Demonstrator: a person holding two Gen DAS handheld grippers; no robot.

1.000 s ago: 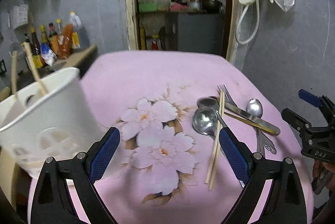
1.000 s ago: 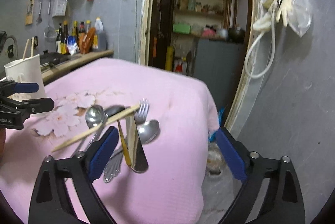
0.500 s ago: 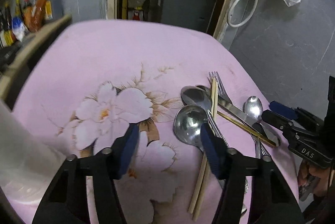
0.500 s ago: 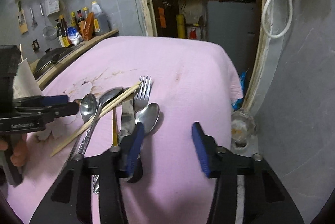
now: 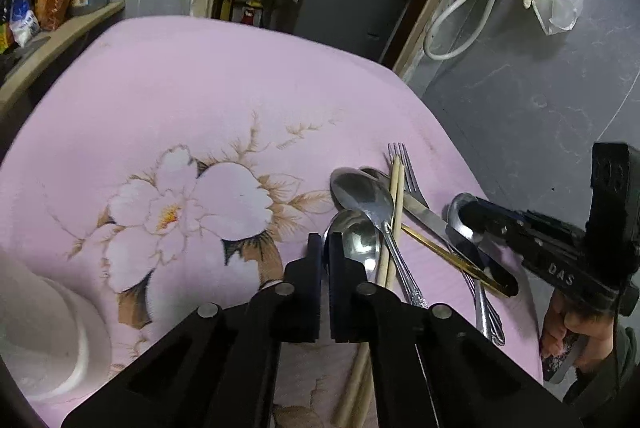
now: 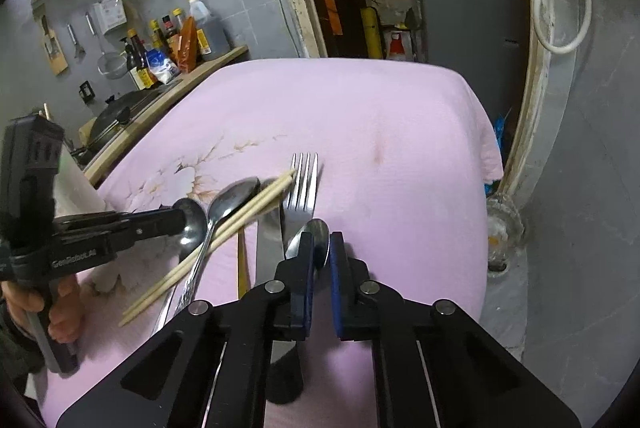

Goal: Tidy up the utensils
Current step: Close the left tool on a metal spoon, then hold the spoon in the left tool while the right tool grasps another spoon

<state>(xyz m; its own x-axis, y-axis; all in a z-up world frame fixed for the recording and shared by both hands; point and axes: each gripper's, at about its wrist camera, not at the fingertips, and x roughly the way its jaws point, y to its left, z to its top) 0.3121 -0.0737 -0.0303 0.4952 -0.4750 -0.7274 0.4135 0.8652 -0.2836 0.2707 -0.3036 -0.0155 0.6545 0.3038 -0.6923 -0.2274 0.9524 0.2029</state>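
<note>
Utensils lie heaped at the right of the pink surface (image 5: 240,88). Left tongs (image 5: 325,248) nearly pressed together on a spoon's rim (image 5: 356,240); right tongs (image 6: 319,248) pinching another spoon (image 6: 314,240). Lifting may drag the crossed chopsticks (image 6: 224,228), or either spoon may slip

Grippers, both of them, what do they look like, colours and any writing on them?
Both are black plastic with silver pivot pins. The right gripper has blue pads and white lettering, "DAS", on its side. The left gripper carries white "GenRobot.AI" lettering. A bare hand holds it; no cables show.
</note>
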